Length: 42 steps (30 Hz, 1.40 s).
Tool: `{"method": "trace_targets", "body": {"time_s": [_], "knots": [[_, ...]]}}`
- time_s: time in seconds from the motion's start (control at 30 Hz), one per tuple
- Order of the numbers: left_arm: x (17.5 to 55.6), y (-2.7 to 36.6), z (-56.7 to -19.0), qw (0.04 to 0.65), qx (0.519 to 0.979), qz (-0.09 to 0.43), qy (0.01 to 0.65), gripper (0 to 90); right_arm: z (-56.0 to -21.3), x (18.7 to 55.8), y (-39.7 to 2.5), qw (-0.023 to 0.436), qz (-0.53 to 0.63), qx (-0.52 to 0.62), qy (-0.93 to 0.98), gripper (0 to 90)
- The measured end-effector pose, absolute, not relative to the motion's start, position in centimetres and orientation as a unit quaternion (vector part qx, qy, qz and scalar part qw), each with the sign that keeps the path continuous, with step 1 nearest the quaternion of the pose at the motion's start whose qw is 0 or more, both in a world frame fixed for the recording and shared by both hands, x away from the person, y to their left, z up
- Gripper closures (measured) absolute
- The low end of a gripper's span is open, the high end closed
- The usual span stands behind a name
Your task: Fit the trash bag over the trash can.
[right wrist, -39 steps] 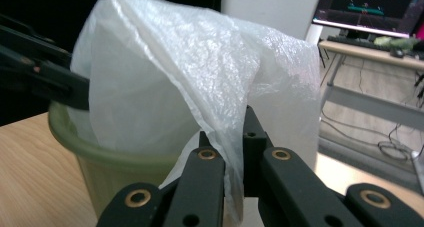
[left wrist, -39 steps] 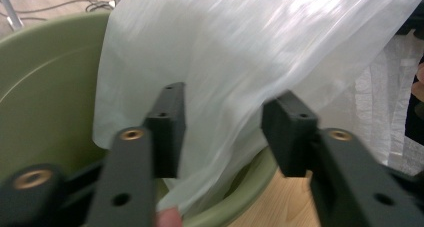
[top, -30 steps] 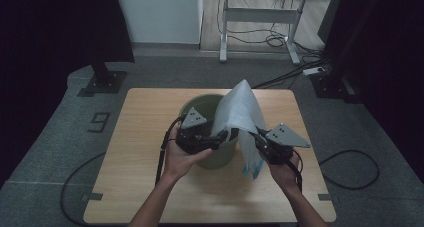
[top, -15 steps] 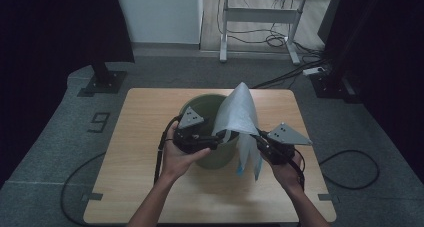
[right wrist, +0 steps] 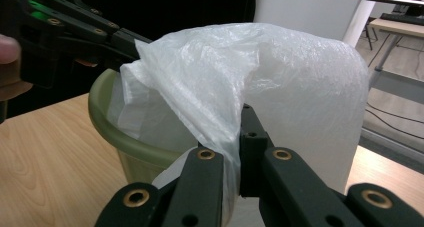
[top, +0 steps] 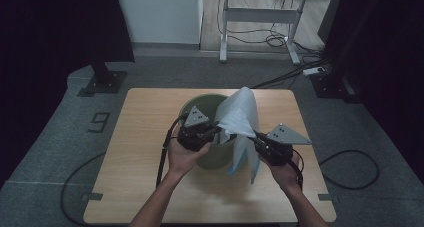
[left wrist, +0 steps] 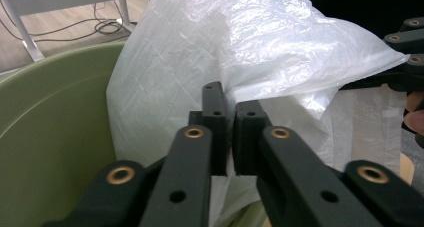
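Fingers [left wrist: 247, 137] of the left gripper [top: 212, 133] clamp the white plastic bag [top: 240, 118]; right gripper [top: 256, 137] pinches its other edge. Bag sits frame centre, slightly lower than a second ago, over the green bin [top: 200, 104]. Lining looks underway, mouth not yet spread.

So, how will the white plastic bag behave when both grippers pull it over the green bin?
The plastic bag is probably floppy: it creases and droops between the left gripper and right gripper. It looks thin and translucent, so likely very light and may tear. The green bin might shift if tugged.
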<state>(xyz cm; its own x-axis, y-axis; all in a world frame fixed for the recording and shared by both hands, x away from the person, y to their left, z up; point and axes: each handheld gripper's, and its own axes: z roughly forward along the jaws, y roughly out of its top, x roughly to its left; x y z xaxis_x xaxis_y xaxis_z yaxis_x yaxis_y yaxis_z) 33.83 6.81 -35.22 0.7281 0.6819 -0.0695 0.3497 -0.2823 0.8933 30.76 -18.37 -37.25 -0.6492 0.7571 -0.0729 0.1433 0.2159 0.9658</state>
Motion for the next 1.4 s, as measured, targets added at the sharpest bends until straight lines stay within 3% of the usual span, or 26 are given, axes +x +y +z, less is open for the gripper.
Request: {"method": "trace_targets", "body": {"time_s": [0.23,0.43,0.53,1.13,1.4], "knots": [[33.7,7.2,-35.2,0.507,0.779,0.171,0.326,89.5,-37.3,30.5,-18.6,0.271,0.559,0.306,0.721,83.4],[34.0,9.6,-35.5,0.512,0.766,0.167,0.35,89.6,-37.4,29.4,-18.7,0.27,0.568,0.311,0.713,51.8],[34.2,11.3,-35.6,0.513,0.759,0.165,0.367,89.6,-37.5,28.2,-19.3,0.266,0.577,0.312,0.707,43.5],[35.0,16.5,-36.5,0.518,0.73,0.161,0.417,89.5,-41.7,28.2,-24.2,0.224,0.58,0.359,0.696,33.0],[35.8,18.1,-37.1,0.518,0.717,0.158,0.439,89.5,-42.0,28.1,-25.2,0.247,0.566,0.358,0.7,32.8]]}}
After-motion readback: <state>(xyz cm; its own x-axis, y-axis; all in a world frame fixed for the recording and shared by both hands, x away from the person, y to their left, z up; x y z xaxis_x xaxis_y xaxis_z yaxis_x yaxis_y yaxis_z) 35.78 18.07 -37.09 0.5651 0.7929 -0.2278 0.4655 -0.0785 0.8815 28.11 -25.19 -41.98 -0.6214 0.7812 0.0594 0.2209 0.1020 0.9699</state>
